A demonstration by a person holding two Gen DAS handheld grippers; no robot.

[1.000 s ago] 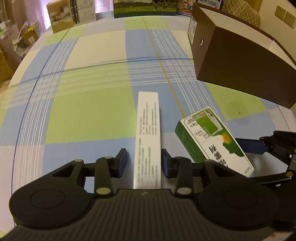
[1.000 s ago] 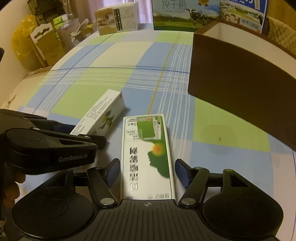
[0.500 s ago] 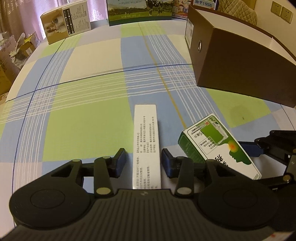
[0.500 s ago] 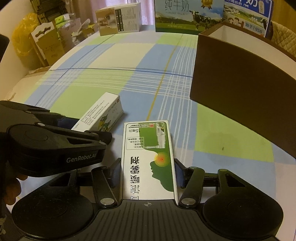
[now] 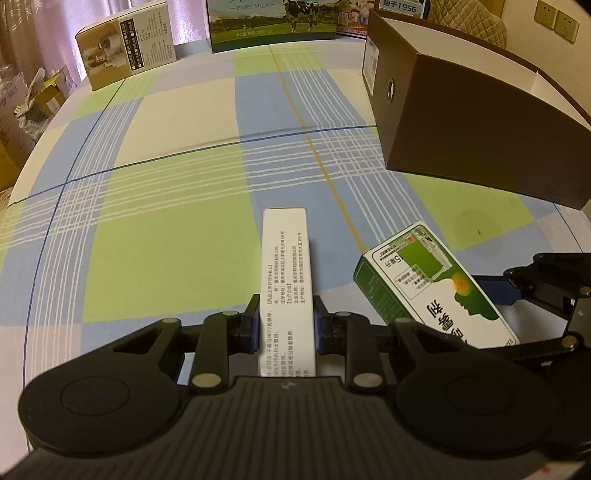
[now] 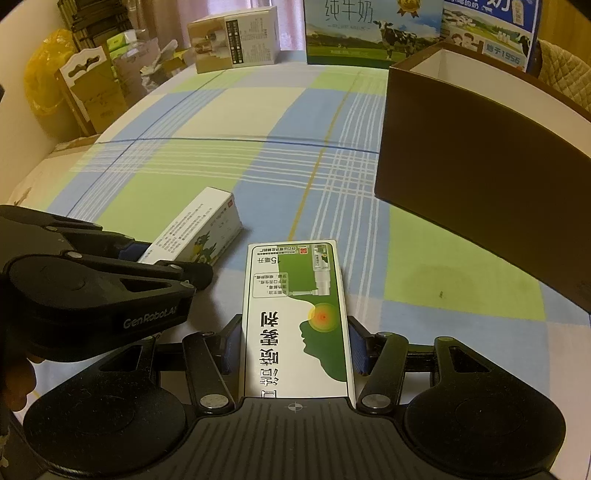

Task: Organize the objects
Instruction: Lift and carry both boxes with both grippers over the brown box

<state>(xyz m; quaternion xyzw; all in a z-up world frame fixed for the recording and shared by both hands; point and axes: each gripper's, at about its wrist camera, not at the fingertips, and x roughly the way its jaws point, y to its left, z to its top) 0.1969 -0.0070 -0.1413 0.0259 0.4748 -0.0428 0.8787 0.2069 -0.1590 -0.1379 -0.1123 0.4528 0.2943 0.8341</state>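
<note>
Table covered by a checked cloth (image 5: 177, 206) in green, blue and cream. At right of the frame stands an open brown box (image 5: 476, 122). Along the far edge, at top: a beige carton (image 5: 125, 44) at upper left, a milk carton (image 5: 273, 16) at top centre. A white box (image 5: 286, 266) lies at lower centre; beside it, lower right, a green box (image 5: 424, 280), tilted.
</note>
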